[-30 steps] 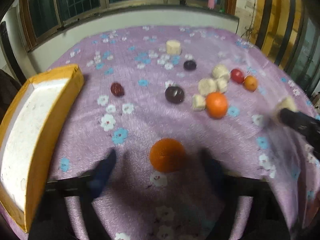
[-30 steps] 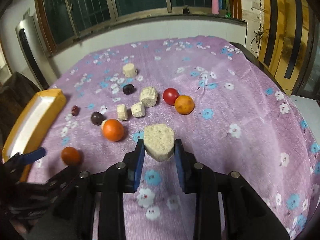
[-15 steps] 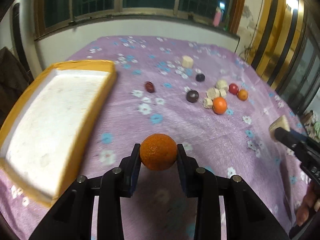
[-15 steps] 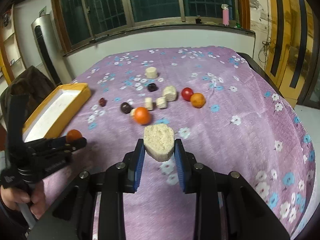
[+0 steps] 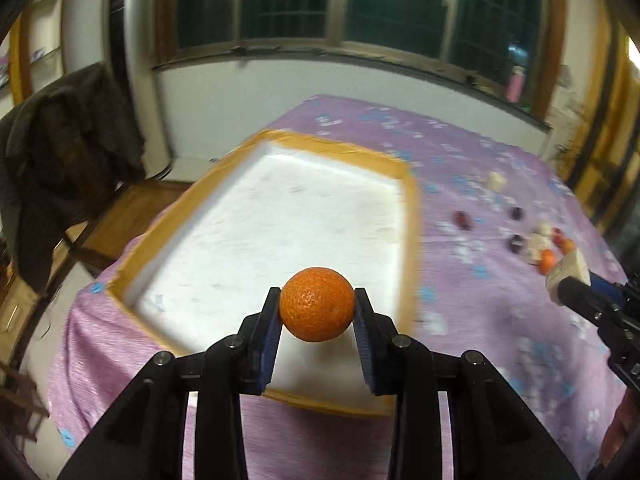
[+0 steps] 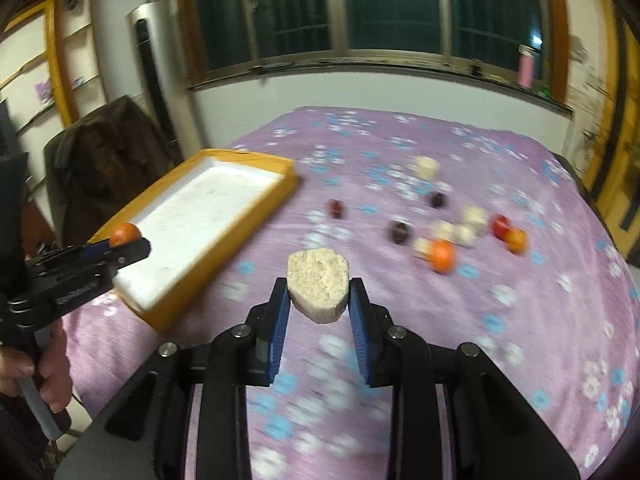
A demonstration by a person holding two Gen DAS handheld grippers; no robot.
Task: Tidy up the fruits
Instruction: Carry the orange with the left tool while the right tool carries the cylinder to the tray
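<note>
Left wrist view: our left gripper [image 5: 317,312] has its jaws drawn in on the orange [image 5: 317,304], both blue pads pressed to its sides; a second ago this fruit lay on the purple floral cloth [image 5: 500,312] between jaws that stood apart, so the closing and the lift have both just happened. We now hold it in the air over the near end of the yellow-rimmed tray [image 5: 412,216], whose white floor shows no fruit. Right wrist view: our right gripper [image 6: 319,300] is clamped narrowly on the pale cut chunk [image 6: 318,284], as it was a second ago, and has swung from the fruit cluster toward the tray [image 6: 224,256], though the chunk hangs over the cloth just beside it, not above it. The remaining fruits [image 6: 440,255] lie on the cloth, well apart from the tray. We judge the orange ready for release, the chunk to follow, and most of the sorting yet undone.
</note>
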